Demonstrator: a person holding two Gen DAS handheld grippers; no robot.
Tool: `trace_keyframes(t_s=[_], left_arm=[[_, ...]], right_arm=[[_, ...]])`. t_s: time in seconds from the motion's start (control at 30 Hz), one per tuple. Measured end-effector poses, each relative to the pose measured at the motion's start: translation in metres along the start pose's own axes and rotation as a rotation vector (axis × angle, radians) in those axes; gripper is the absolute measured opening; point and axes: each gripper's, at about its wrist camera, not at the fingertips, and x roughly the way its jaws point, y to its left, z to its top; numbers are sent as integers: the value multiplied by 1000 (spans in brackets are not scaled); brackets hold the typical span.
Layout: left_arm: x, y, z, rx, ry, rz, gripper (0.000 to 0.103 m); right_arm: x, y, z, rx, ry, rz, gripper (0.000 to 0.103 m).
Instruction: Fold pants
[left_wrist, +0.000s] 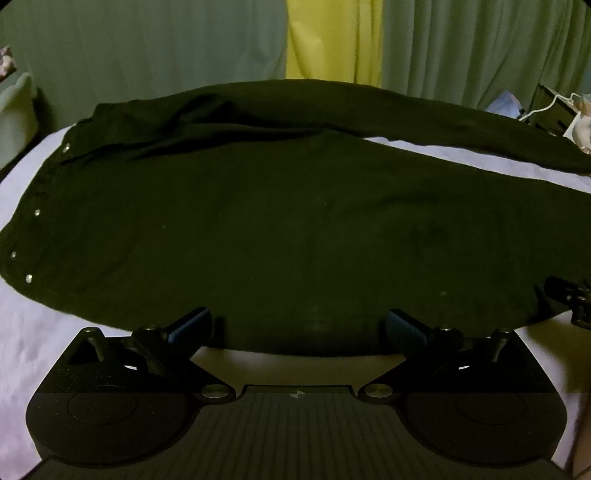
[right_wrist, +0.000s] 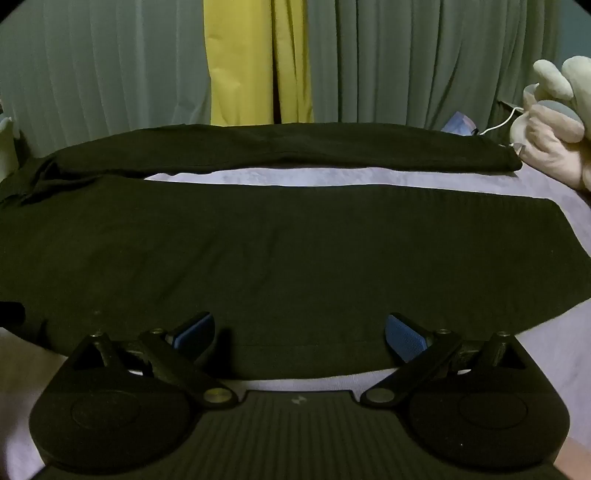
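Observation:
Black pants (left_wrist: 277, 221) lie spread flat on a pale lilac bed sheet (left_wrist: 480, 158). The waistband with metal studs is at the left; both legs run to the right, with a strip of sheet between them. The pants also show in the right wrist view (right_wrist: 277, 251), with the near leg's hem at the right. My left gripper (left_wrist: 298, 326) is open, its blue-padded fingers (left_wrist: 192, 326) over the near edge of the near leg. My right gripper (right_wrist: 298, 330) is open over the same near edge, further toward the hem. Its tip shows in the left wrist view (left_wrist: 569, 299).
Green curtains (right_wrist: 406, 55) with a yellow panel (right_wrist: 255, 59) hang behind the bed. Plush toys (right_wrist: 554, 122) and a white cable (right_wrist: 498, 123) lie at the far right corner. A pale pillow (left_wrist: 14, 107) sits at the far left.

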Motion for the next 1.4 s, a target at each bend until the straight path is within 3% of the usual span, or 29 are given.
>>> trace_keyframes(t_s=[0.17,0.3,1.4], left_arm=[[6,6,9,-21,45,-19,103],[3,2,3,-11,19,-6,103],[5,2,1,-5,33,-13,103]], right_arm=[[1,0,0,-2,1,0,99],[1,0,0,-5,-1,-2,99],[3,-2,-2,0,5,0,99]])
